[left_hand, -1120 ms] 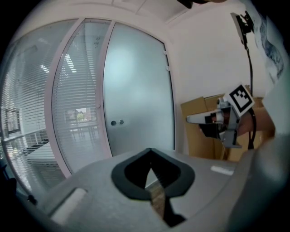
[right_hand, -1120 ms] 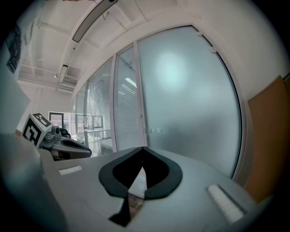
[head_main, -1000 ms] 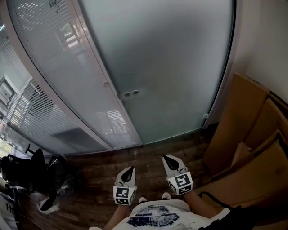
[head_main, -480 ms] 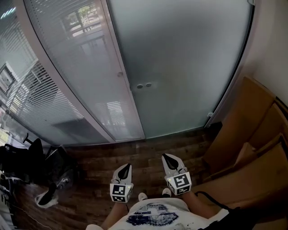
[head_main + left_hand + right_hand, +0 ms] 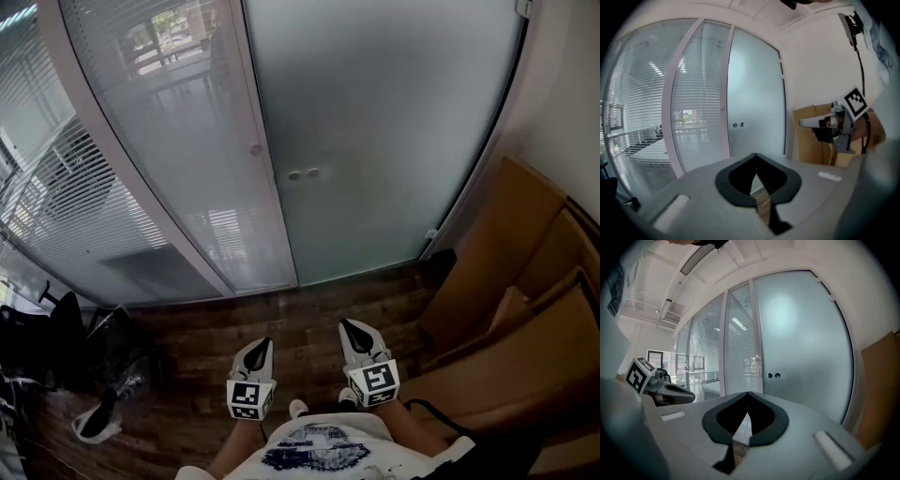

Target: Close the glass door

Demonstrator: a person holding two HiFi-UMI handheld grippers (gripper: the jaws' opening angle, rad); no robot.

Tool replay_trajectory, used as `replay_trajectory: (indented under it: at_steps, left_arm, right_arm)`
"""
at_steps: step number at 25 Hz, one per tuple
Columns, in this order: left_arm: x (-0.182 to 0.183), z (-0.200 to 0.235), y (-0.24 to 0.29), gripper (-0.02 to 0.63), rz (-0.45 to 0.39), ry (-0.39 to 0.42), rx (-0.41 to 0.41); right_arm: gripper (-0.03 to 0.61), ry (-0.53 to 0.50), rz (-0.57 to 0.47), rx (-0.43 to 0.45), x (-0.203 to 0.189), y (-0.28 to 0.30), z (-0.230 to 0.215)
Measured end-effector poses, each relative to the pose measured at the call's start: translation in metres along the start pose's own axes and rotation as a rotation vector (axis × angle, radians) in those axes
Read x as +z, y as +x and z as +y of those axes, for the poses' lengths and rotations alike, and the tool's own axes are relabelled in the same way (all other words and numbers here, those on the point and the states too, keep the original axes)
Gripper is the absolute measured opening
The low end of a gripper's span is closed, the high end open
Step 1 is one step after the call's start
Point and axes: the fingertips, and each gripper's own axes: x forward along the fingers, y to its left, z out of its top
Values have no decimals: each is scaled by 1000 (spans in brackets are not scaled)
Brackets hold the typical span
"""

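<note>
A frosted glass door (image 5: 375,141) stands at twelve o'clock, with two small round fittings (image 5: 303,174) near its left edge. At ten o'clock runs a glass wall (image 5: 150,169) with blinds. A dark wood floor (image 5: 309,314) lies below. Cardboard sheets (image 5: 511,272) lean at three o'clock, and a black chair (image 5: 56,342) sits at eight o'clock. At six o'clock the left gripper (image 5: 263,343) and right gripper (image 5: 348,325) point toward the door, well apart from it. Both have their jaws together and hold nothing.
</note>
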Motion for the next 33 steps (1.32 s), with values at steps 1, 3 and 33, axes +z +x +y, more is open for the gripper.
replay_trajectory:
  at_steps: [1, 3, 33]
  left_arm:
    - [-3, 3, -2, 2, 4, -3, -1]
    - [-8, 8, -7, 2, 10, -5, -1]
    - [4, 16, 4, 2, -5, 11, -20]
  right_arm:
    - [8, 1, 1, -4, -1, 0, 2]
    - [6, 0, 3, -12, -1, 1, 7]
    - [7, -12, 25, -56, -5, 4, -1]
